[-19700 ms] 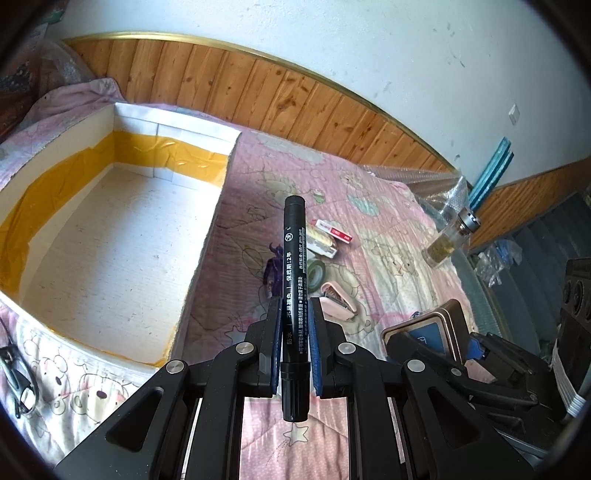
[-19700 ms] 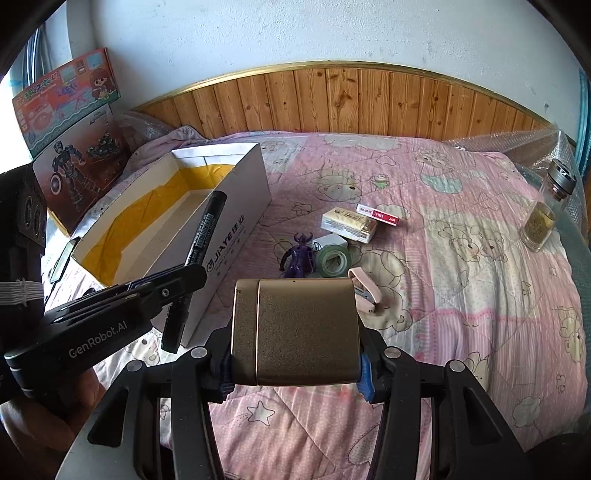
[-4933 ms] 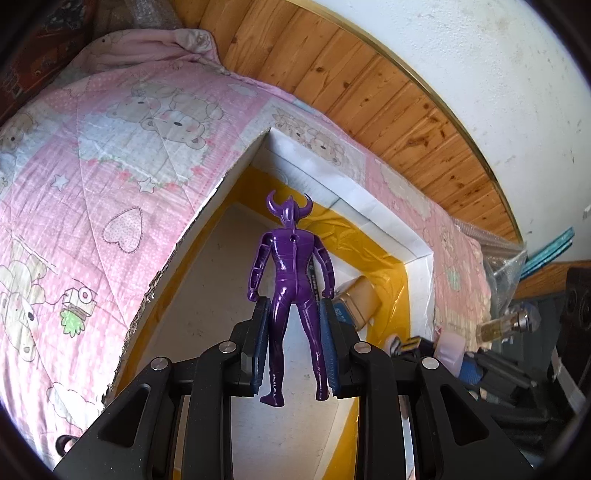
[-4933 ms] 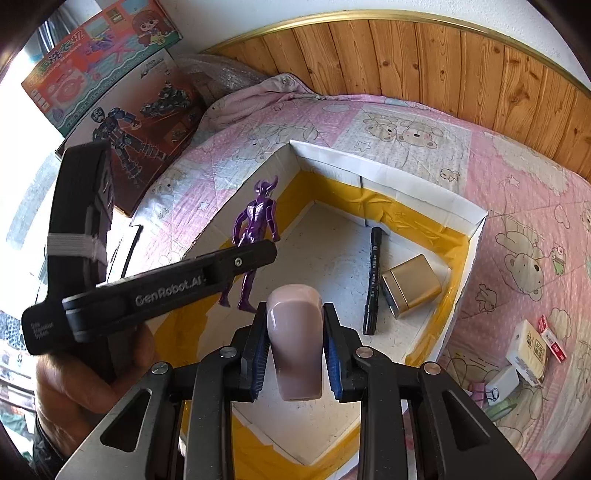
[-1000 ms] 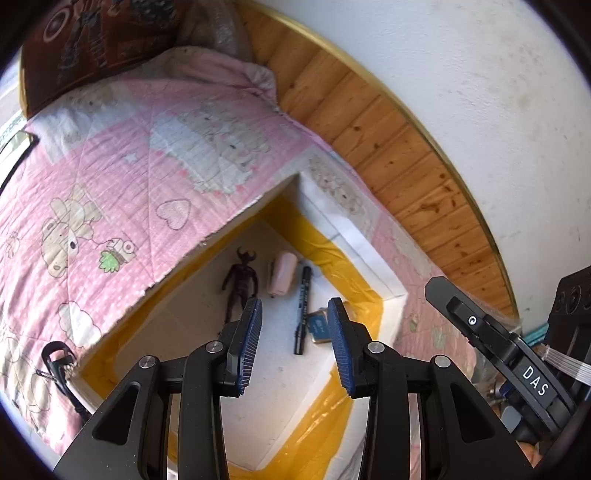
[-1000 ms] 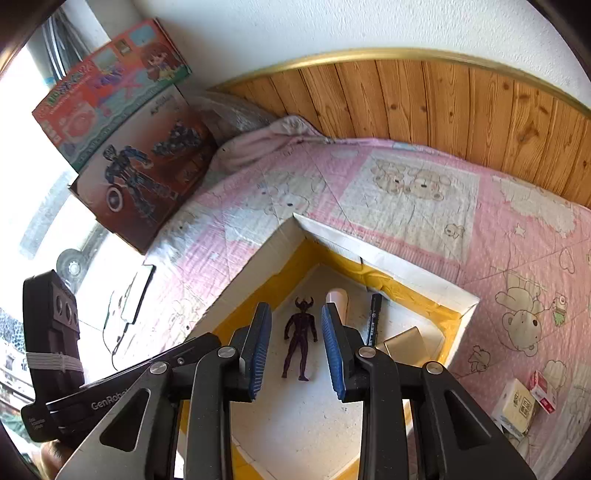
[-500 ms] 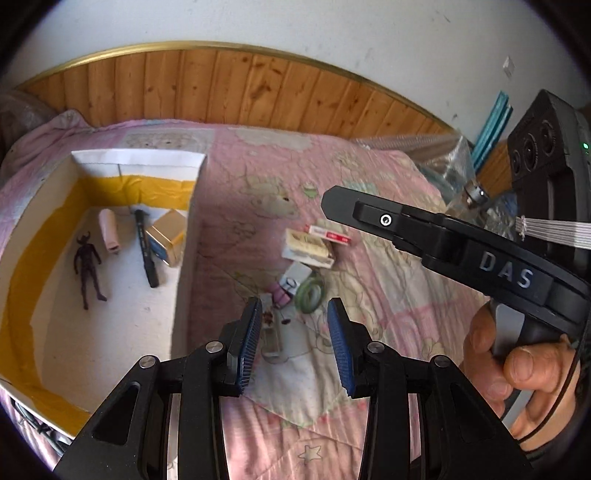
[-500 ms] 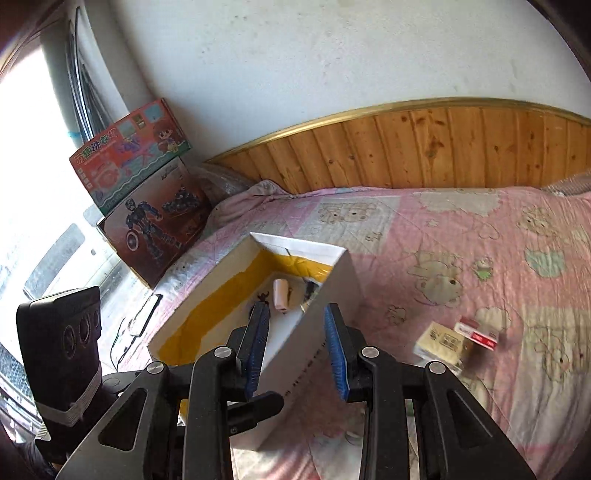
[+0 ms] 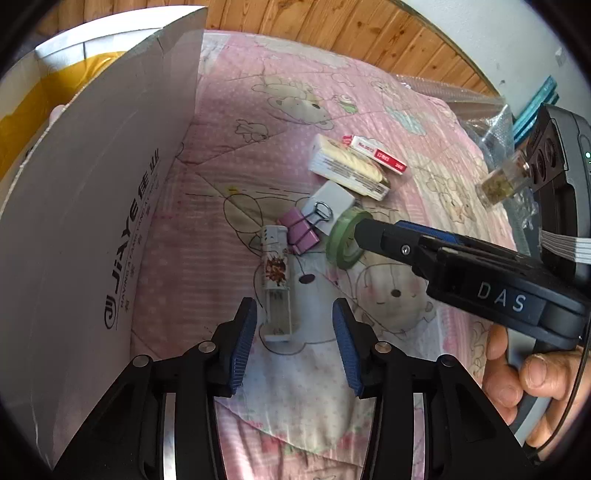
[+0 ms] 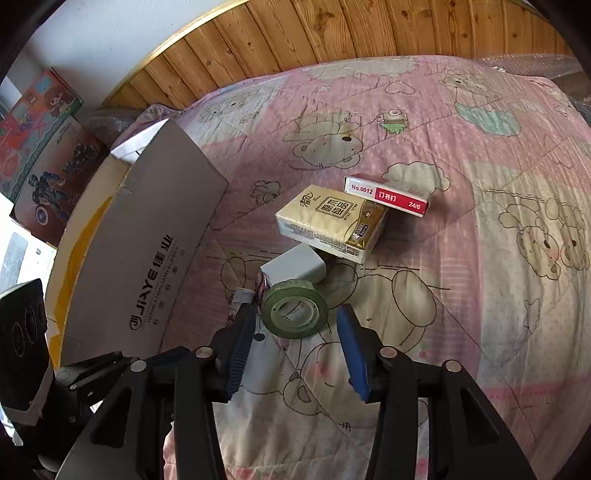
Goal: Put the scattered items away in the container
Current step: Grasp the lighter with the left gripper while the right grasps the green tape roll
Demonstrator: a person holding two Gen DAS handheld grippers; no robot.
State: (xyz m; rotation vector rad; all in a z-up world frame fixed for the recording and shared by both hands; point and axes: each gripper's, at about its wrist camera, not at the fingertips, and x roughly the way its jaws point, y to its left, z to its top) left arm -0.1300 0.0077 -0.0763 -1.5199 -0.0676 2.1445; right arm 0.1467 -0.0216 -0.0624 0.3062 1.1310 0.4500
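Observation:
Scattered items lie on the pink quilt beside the white cardboard box (image 9: 110, 177). My left gripper (image 9: 293, 326) is open, its jaws astride the near end of a white lighter (image 9: 276, 275). A purple binder clip (image 9: 299, 230) and a small white block (image 9: 330, 205) lie just beyond it. My right gripper (image 10: 295, 339) is open and its fingers flank a green tape roll (image 10: 294, 313), also seen in the left wrist view (image 9: 343, 240). A tissue pack (image 10: 330, 221) and a red-and-white staple box (image 10: 388, 194) lie farther back. The box (image 10: 147, 240) stands to the left.
A small glass bottle (image 9: 502, 182) stands at the right by a bubble-wrap bag. Toy boxes (image 10: 40, 147) lean against the wall at far left. Wooden panelling (image 10: 369, 33) runs behind the bed.
Both grippers have left the box empty, swung right and dropped low over the item pile. The left now straddles the lighter and the right the tape roll.

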